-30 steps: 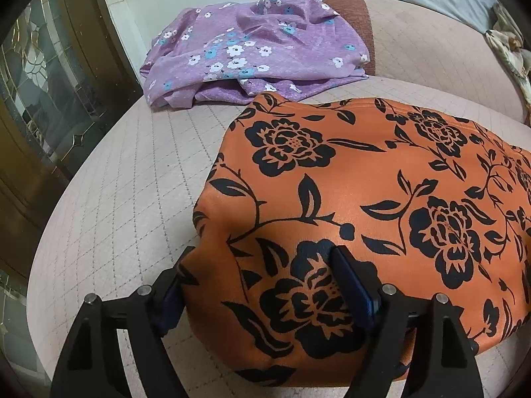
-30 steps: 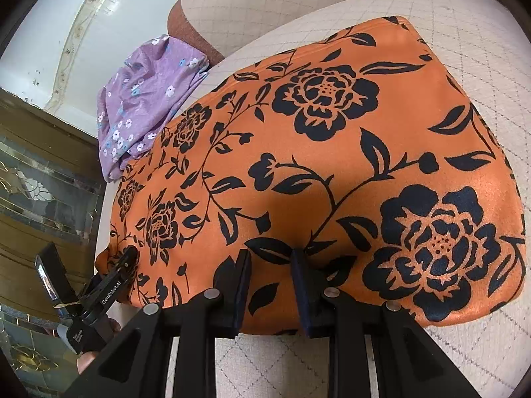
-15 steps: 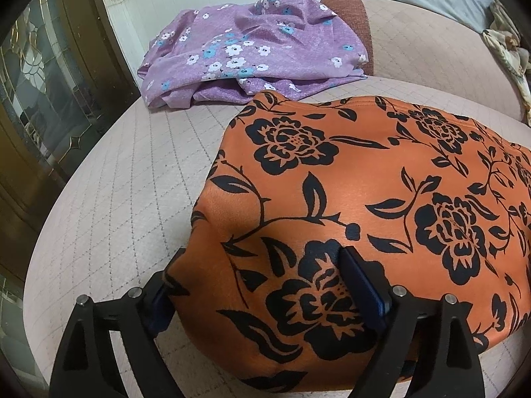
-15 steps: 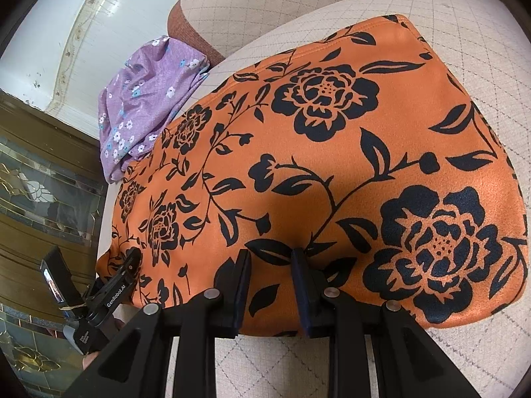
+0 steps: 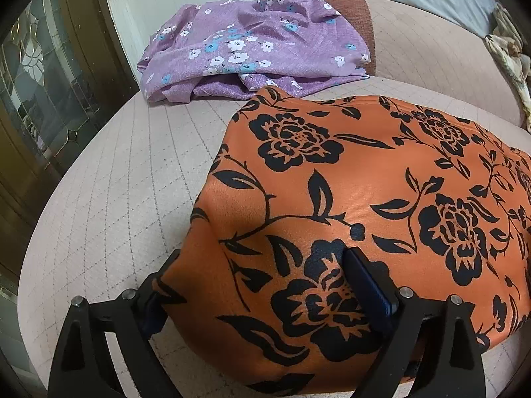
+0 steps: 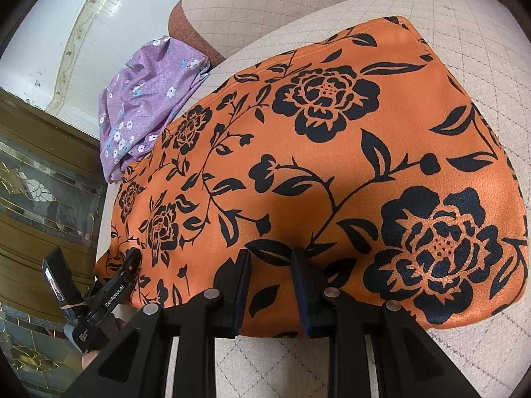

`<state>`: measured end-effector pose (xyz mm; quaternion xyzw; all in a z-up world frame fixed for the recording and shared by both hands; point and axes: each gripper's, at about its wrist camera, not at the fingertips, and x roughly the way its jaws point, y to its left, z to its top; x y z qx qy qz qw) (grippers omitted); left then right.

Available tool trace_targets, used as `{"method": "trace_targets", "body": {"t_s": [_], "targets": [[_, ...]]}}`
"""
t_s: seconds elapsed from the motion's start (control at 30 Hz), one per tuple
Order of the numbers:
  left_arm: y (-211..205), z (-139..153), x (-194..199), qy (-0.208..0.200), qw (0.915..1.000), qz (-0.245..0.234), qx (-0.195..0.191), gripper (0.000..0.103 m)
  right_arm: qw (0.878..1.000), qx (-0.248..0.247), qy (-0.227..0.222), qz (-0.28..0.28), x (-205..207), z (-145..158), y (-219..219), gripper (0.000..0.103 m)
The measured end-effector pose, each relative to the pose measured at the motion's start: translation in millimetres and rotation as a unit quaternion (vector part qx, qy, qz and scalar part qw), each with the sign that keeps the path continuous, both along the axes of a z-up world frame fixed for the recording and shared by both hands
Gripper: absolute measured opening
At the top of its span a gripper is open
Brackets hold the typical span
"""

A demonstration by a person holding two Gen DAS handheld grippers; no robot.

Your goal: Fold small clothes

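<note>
An orange garment with black flowers [image 5: 365, 179] lies spread on a pale quilted cushion [image 5: 116, 182]; it also fills the right wrist view [image 6: 332, 152]. My left gripper [image 5: 265, 285] stands wide open, its two fingers straddling the garment's near left corner, one finger under the cloth edge and one on top. My right gripper [image 6: 270, 265] stands at the garment's near edge with its fingers a narrow gap apart and a small pucker of cloth between the tips. The left gripper also shows at the lower left of the right wrist view [image 6: 109, 292].
A crumpled purple flowered garment [image 5: 252, 46] lies at the back of the cushion, also in the right wrist view [image 6: 146, 99]. A wooden door with leaded glass [image 5: 39, 106] stands to the left. A sofa backrest [image 5: 431, 53] rises behind.
The left gripper has opened wider and slid a little further along the garment's corner. The right gripper and the garment stand almost as before.
</note>
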<state>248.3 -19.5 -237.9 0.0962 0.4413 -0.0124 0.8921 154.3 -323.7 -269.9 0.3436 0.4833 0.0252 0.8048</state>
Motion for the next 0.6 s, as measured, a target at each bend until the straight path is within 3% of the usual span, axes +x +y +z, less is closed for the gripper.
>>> {"method": "trace_targets", "body": {"t_s": [0.3,0.33,0.4,0.43,0.47,0.6], "targets": [[1.1,2.1,-0.2,0.01,0.9999,0.003,-0.01,0.095,1.0,0.004,-0.003,0.0,-0.5,-0.2,0.4,0.03],[2.7,3.7,-0.2,0.018,0.9997,0.002,-0.017,0.095,1.0,0.014,-0.006,-0.001,-0.7,0.2,-1.0,0.034],[11.2,9.5,-1.5,0.037,0.9978,-0.001,-0.055,0.094,0.998,0.052,-0.017,0.002,-1.7,3.1,-4.0,0.052],[16.9,13.0,-3.9,0.041,0.9961,-0.001,-0.078,0.094,0.997,0.072,-0.025,0.007,-2.2,4.7,-5.1,0.069],[24.1,17.3,-8.0,0.043,0.9938,0.002,-0.103,0.094,0.995,0.09,-0.035,0.013,-4.2,8.4,-6.1,0.073],[42.0,22.9,-27.0,0.056,0.9886,0.005,-0.14,0.094,0.996,0.074,-0.05,0.019,-15.9,17.6,-5.9,0.073]]}}
